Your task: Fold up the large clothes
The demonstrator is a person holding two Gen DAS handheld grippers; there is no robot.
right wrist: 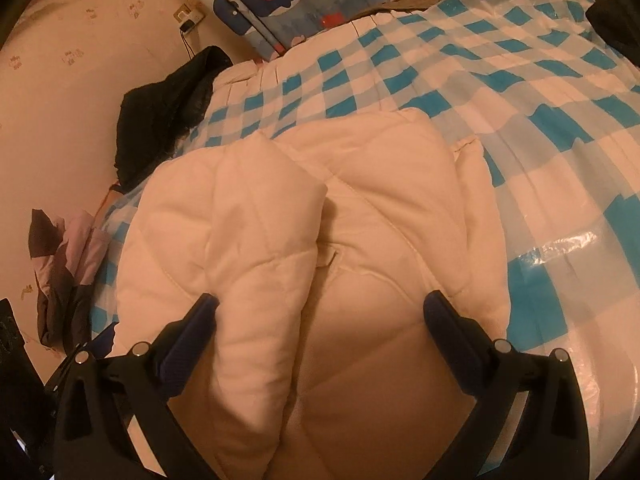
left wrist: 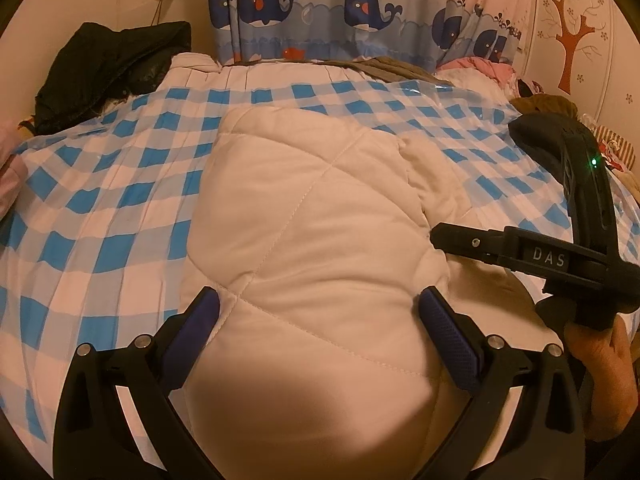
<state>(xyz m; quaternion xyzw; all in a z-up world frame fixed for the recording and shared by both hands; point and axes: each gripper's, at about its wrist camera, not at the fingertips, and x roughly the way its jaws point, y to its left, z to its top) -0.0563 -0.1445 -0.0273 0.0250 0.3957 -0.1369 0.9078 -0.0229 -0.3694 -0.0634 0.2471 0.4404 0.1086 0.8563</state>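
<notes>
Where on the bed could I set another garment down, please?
The checked sheet is bare between the white quilted garment and the black jacket, and beyond the garment toward the whale curtain. The right edge holds piled clothes.

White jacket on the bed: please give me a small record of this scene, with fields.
garment: white quilted jacket, partly folded, one flap laid over its middle
surface: blue and white checked cover on a bed
left gripper: open, over the jacket
right gripper: open, over the jacket
other clothes: black garment at the far corner
backdrop: whale curtain
</notes>
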